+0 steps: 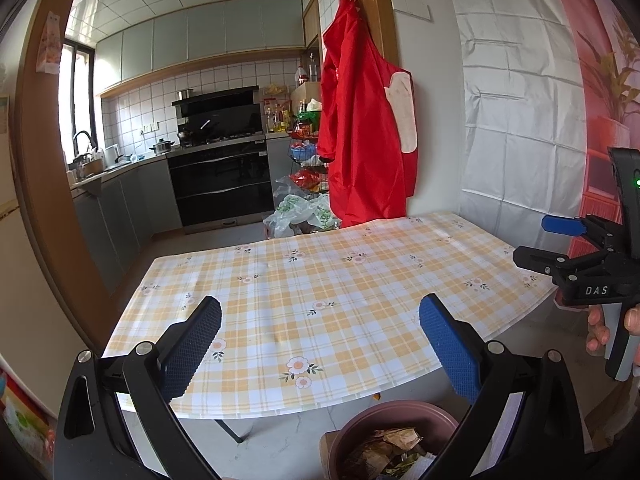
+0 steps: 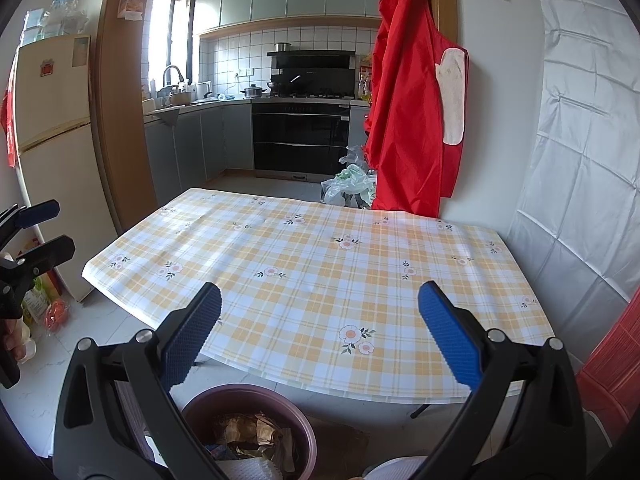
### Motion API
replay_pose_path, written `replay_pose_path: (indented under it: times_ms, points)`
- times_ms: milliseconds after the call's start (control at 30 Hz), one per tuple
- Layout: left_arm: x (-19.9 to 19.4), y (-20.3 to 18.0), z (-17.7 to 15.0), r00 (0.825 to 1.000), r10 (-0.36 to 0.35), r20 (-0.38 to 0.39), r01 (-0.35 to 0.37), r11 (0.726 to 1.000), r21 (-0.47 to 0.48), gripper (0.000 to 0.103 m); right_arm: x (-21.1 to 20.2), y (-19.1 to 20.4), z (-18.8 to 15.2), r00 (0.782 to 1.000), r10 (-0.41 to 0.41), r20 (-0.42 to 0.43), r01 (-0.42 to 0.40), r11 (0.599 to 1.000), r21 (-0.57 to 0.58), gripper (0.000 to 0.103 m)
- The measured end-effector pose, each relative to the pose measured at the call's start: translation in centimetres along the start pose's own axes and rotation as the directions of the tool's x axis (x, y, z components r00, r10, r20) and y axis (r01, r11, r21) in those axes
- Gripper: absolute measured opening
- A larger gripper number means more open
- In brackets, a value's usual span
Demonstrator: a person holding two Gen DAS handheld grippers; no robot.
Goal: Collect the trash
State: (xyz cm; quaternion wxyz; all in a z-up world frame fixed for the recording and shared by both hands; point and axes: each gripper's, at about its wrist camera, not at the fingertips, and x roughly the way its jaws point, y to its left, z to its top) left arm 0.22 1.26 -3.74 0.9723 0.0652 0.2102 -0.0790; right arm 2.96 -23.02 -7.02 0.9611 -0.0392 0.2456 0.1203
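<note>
A mauve waste bin point(image 1: 400, 420) stands on the floor just before the table's near edge, with crumpled brown paper and wrappers point(image 1: 396, 446) inside; it also shows in the right wrist view point(image 2: 248, 400). My left gripper point(image 1: 320, 344) is open and empty, raised above the bin and the table's near edge. My right gripper point(image 2: 320, 340) is open and empty, held likewise. Each gripper shows in the other's view: the right one point(image 1: 536, 240) at the right edge, the left one point(image 2: 52, 226) at the left edge. No trash shows on the table.
The table with its yellow checked floral cloth point(image 1: 320, 280) fills the middle. A red apron point(image 1: 364, 128) hangs on the wall behind. Plastic bags point(image 1: 300, 210) lie on the kitchen floor. A fridge point(image 2: 52, 160) stands at left. A white sheet covers the wall point(image 2: 580, 160) at right.
</note>
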Motion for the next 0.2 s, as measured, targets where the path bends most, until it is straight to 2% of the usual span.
replay_pose_path:
  times_ms: [200]
  points:
    - [0.04, 0.25, 0.04, 1.0, 0.012, -0.005, -0.012, 1.0, -0.015, 0.097, 0.03, 0.05, -0.06, 1.0, 0.0, -0.003, 0.0, 1.0, 0.0, 0.097]
